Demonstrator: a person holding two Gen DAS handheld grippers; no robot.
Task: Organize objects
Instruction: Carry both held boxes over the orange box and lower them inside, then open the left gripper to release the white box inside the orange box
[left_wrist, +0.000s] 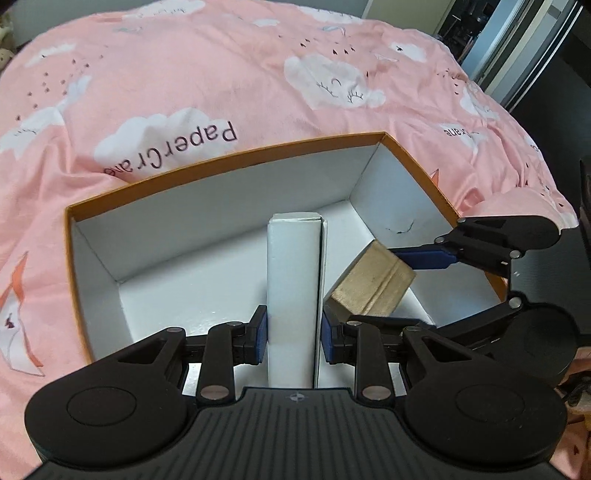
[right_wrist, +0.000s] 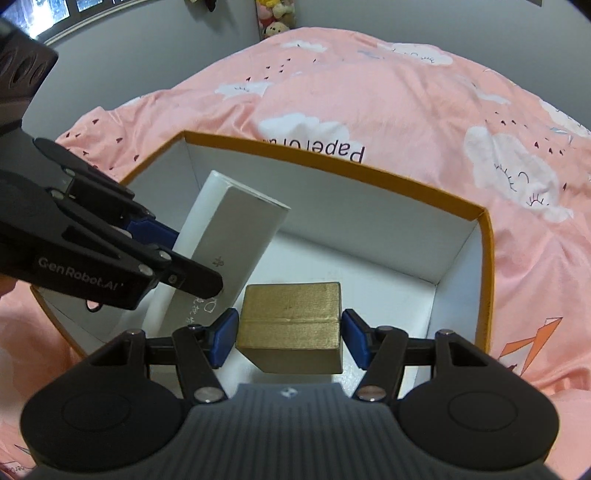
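While both grip, orange-rimmed box (left_wrist: 236, 158) half bare

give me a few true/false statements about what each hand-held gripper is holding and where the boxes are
1. The left hand-held gripper is clamped on a tall white carton. True.
2. The right hand-held gripper holds a red ball. False: it holds a gold box between its blue pads.
3. Both held items are over the inside of the open orange-rimmed box. True.
4. The orange-rimmed box sits on a bare wooden table. False: it rests on a pink bedspread printed with clouds.
5. The gold box is to the left of the white carton in the left wrist view. False: it is to the carton's right.
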